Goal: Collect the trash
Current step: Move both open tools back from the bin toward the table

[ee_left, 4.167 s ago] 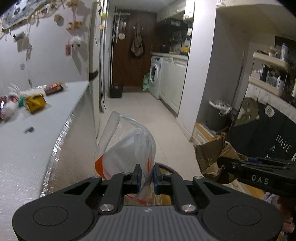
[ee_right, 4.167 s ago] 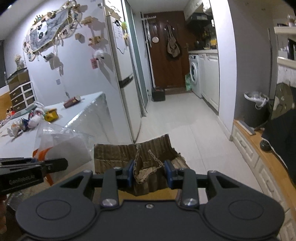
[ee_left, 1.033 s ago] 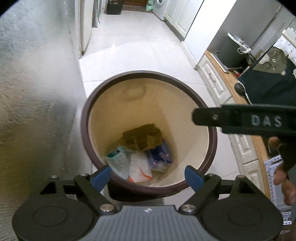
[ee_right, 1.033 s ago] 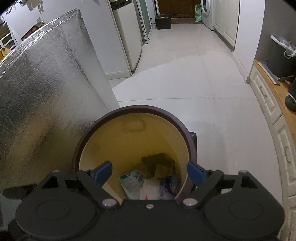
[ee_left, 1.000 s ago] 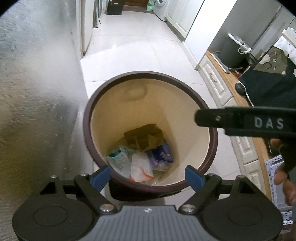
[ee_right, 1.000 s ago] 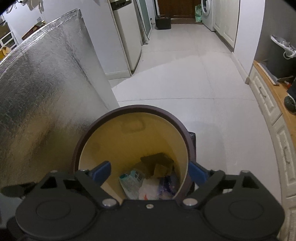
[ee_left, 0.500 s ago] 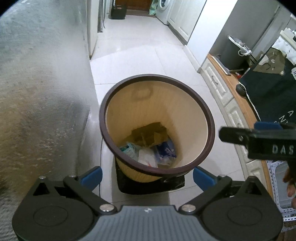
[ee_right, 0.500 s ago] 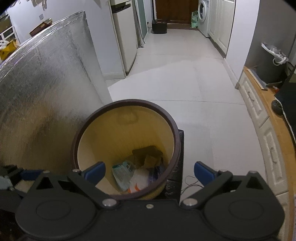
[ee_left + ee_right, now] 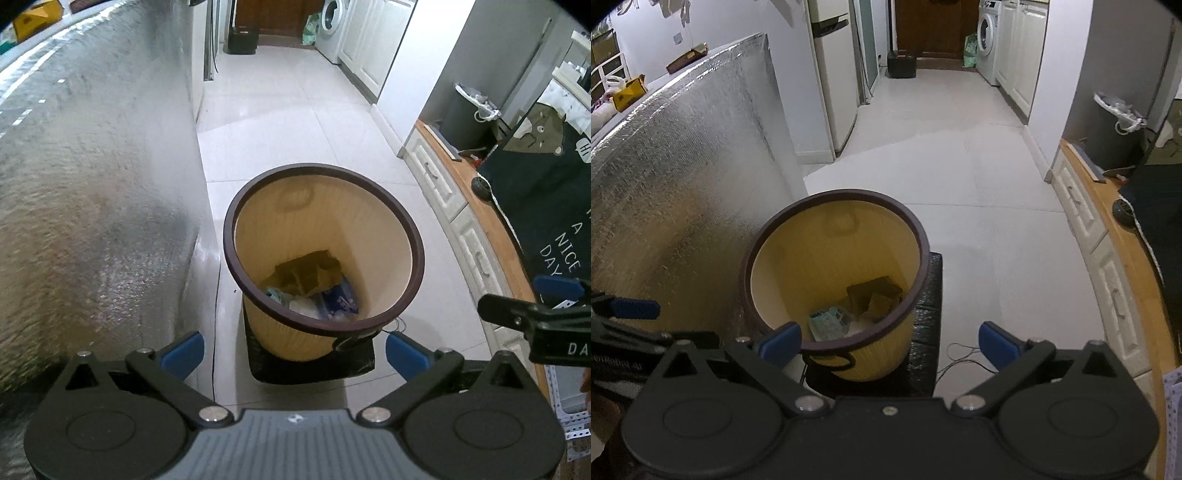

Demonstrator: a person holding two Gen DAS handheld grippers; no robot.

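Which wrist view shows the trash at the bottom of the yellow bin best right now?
The left wrist view: the trash in the yellow bin shows cardboard, blue packet and white wrapper. In the right wrist view the bin's near rim hides part of the pile.

1. You had a cream-yellow bin (image 9: 373, 236) with a dark brown rim, faintly ribbed on its outer wall.
2. Inside it lay a brown piece of cardboard (image 9: 306, 271), a blue-and-white wrapper (image 9: 341, 299) and a pale teal packet (image 9: 827, 322).
3. The bin stood on a black block (image 9: 925, 332).
4. Your left gripper (image 9: 293, 349) and right gripper (image 9: 890, 343) were black with blue finger pads.
5. The panel (image 9: 92, 206) beside the bin was silver foil with a fine embossed grain.
6. The floor (image 9: 960, 173) was plain white tile.
7. The cloth (image 9: 546, 192) at the right was dark navy with white lettering.
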